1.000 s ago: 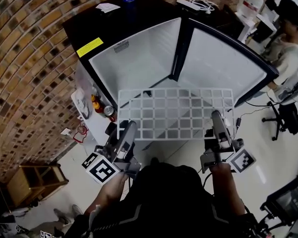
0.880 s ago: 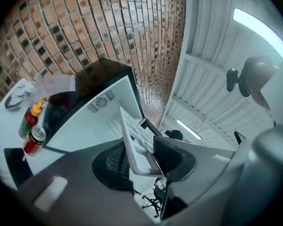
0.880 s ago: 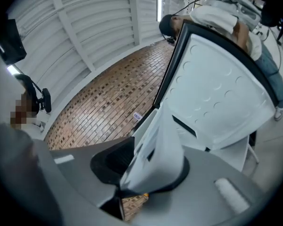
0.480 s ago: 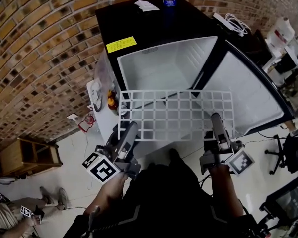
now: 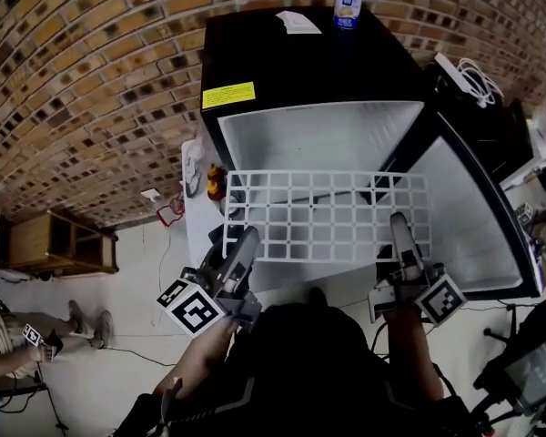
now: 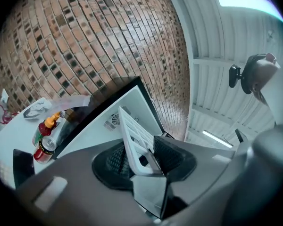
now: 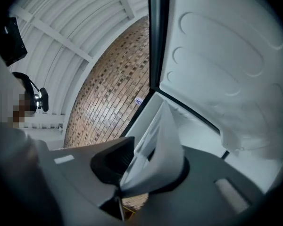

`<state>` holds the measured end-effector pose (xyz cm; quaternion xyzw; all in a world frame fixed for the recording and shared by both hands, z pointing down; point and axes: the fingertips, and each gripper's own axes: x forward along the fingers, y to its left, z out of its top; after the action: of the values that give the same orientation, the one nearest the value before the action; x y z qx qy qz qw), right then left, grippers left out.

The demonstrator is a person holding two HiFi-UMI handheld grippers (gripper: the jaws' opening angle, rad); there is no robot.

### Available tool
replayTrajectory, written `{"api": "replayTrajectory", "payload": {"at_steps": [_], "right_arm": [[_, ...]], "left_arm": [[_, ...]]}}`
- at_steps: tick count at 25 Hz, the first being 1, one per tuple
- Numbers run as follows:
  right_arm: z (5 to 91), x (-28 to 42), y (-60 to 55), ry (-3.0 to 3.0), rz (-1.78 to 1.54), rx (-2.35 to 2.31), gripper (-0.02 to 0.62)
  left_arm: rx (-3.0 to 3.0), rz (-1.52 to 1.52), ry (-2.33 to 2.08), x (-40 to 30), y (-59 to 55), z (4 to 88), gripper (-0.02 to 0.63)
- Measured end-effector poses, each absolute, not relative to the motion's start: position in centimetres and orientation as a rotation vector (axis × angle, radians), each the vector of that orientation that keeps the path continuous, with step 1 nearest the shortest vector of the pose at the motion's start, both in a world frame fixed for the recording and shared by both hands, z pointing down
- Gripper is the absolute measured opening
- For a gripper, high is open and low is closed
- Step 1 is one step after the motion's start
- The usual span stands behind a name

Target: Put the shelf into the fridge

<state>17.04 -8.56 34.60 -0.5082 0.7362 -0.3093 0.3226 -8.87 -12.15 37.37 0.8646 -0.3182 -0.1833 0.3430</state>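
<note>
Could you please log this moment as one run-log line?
stage: shelf held before open fridge, not yet inside | left gripper: shut on shelf | right gripper: shut on shelf

Overhead camera plus one per tool
Head view looks steeply down; left tool [image 5: 247, 237] and right tool [image 5: 399, 220] cameras peer close along their jaws; all share fridge [image 5: 291, 62] and shelf [image 5: 328, 209].

Before fridge [image 5: 291, 62], shelf [image 5: 326, 215] — bottle [image 5: 348, 0] atop
</note>
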Motion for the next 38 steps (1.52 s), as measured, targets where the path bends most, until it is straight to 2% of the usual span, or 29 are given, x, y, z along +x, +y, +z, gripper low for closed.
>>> {"api": "replayTrajectory", "payload": {"at_steps": [11, 24, 38], "right_arm": [[37.9, 20.3, -12.3, 2.008, -0.961, -1.267, 0.098], [39.6, 19.2, -14.4, 2.024, -0.985, -1.243, 0.101], [37.6, 18.9, -16.7, 2.057, -0.967, -1.256, 0.101]], "left_arm": [[2.124, -0.463, -0.983, -5.9, -12.6, 40.6, 0.124], [2.125, -0.437, -0.98, -7.0, -14.1, 41.8, 0.123], [2.131, -0.495, -1.037, -7.4, -15.7, 40.3, 0.129]]}}
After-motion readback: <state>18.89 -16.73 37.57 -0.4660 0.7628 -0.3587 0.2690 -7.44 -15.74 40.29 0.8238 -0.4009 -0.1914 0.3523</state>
